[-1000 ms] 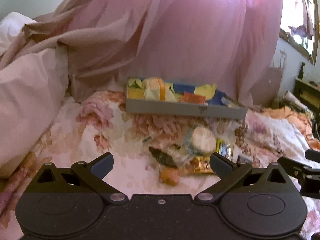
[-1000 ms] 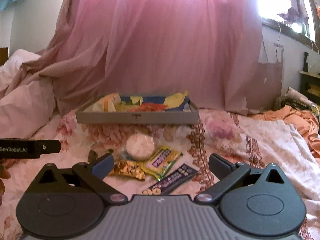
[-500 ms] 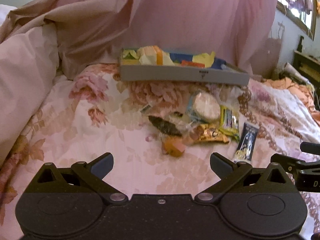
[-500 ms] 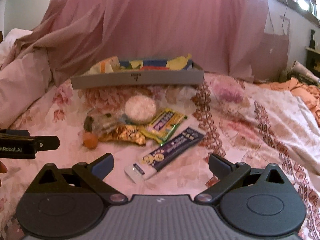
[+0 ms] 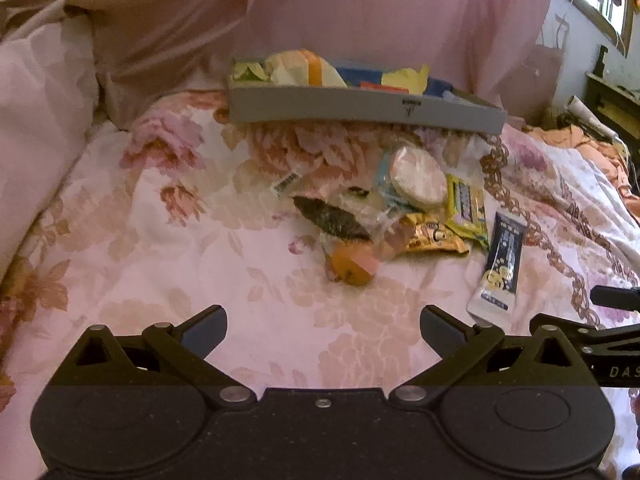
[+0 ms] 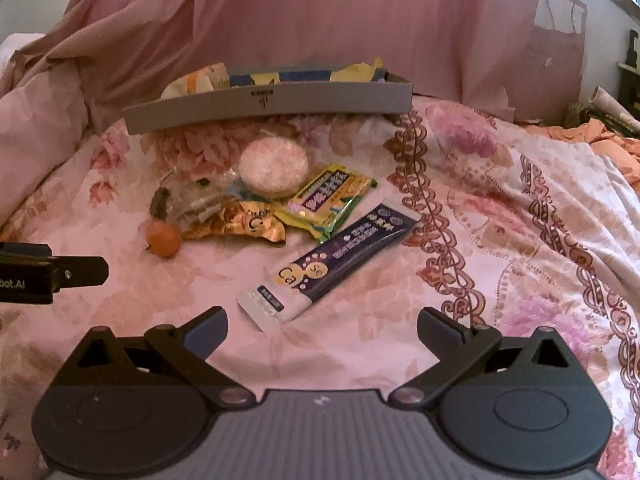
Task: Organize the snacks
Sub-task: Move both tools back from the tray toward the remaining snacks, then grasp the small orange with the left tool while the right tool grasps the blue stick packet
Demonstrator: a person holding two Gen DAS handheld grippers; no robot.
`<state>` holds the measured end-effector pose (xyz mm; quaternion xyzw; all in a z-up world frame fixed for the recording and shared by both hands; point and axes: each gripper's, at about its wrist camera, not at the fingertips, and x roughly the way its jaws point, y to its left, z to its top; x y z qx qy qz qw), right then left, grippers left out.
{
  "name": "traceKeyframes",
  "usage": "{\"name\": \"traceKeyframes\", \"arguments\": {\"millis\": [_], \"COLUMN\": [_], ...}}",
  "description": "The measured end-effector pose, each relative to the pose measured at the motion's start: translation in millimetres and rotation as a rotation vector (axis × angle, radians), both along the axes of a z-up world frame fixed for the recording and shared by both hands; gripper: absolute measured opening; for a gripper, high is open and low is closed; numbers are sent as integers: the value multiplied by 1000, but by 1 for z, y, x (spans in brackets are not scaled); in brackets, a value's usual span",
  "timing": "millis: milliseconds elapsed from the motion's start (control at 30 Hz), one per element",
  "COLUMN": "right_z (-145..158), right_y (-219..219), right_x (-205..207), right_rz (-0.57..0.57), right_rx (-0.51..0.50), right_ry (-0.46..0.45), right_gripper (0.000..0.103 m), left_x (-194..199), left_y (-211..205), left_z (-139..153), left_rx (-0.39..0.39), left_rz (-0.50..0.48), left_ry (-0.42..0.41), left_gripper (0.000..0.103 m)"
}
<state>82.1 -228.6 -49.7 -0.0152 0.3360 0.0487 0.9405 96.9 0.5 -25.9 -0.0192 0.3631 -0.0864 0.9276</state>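
- Left gripper (image 5: 323, 326): fingers spread wide, holding nothing, hovering over bare floral bedspread (image 5: 160, 264).
- Right gripper (image 6: 322, 326): fingers spread wide, empty; the white end of the dark blue sachet (image 6: 332, 258) lies just ahead of it.
- Loose snacks lie clustered on the bedspread in front of the grey tray (image 6: 268, 108): round white rice cake (image 6: 274, 166), yellow bar packet (image 6: 326, 200), gold wrapper (image 6: 244, 224), clear wrapper (image 6: 188, 200), small orange fruit-like item (image 6: 163, 239).
- Yellow bar packet and gold wrapper overlap; dark blue sachet lies just beside them.
- Grey tray, near the pink curtain (image 6: 320, 20), already holds several coloured packets.
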Motion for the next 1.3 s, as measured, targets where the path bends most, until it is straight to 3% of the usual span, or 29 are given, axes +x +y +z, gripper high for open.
{"name": "traceKeyframes", "arguments": {"millis": [200,533,733,967,1133,1300], "right_z": [-7,-17,-24,-28,-30,-31], "right_y": [0,-8,-7,-10,-12,-9], "right_x": [12,45,62,74,80,81], "right_rz": [-5,-12,-20,-51,-69,-57], "right_rx": [6,17,39,68,74,88], "right_ry": [18,-21,-14,-11,-12,-6], "right_gripper": [103,103,101,98,94,80], "left_x": [16,52,65,69,69,67], "left_y": [-8,-23,-34,-41,-42,-39], "left_z": [-9,-20,-30,-31,-34,-32], "left_rx": [23,73,148,183,178,116], "left_rz": [-60,-157,-206,-269,-307,-300], "left_ry": [30,-10,-29,-58,-41,-36], "left_gripper": [102,102,102,95,78,50]}}
